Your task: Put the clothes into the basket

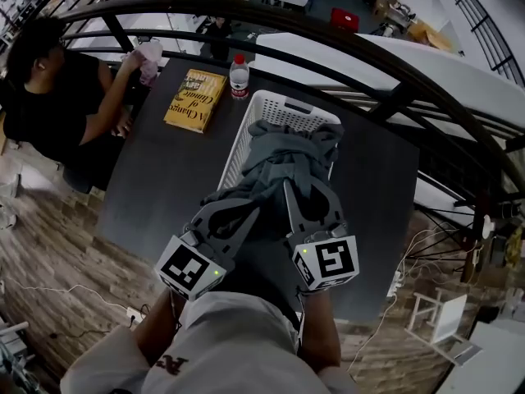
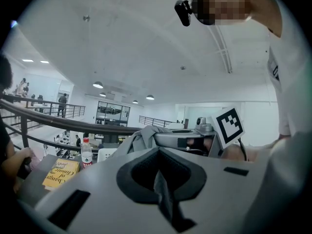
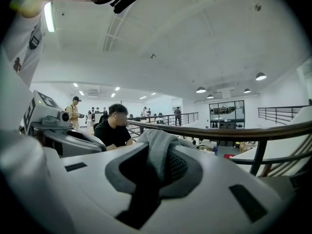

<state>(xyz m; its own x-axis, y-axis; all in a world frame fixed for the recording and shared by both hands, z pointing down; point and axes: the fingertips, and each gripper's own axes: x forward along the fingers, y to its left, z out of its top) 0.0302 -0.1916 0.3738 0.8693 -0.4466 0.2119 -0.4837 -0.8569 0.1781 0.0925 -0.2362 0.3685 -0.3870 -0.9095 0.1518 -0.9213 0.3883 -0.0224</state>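
Note:
A grey garment (image 1: 289, 161) lies lengthwise over the white basket (image 1: 271, 107) on the black table, its far part inside and its near end hanging over the front rim. My left gripper (image 1: 235, 213) is shut on the near left part of the cloth, and a fold of the garment (image 2: 164, 195) is pinched between its jaws. My right gripper (image 1: 305, 194) is shut on the near right part, with the garment (image 3: 159, 159) bunched up out of its jaws. The two grippers are side by side, close together.
A yellow book (image 1: 195, 98) and a red-capped water bottle (image 1: 239, 76) lie beyond the basket's left side. A person in black (image 1: 51, 97) sits at the table's far left corner. A dark curved railing (image 1: 344, 39) runs behind the table.

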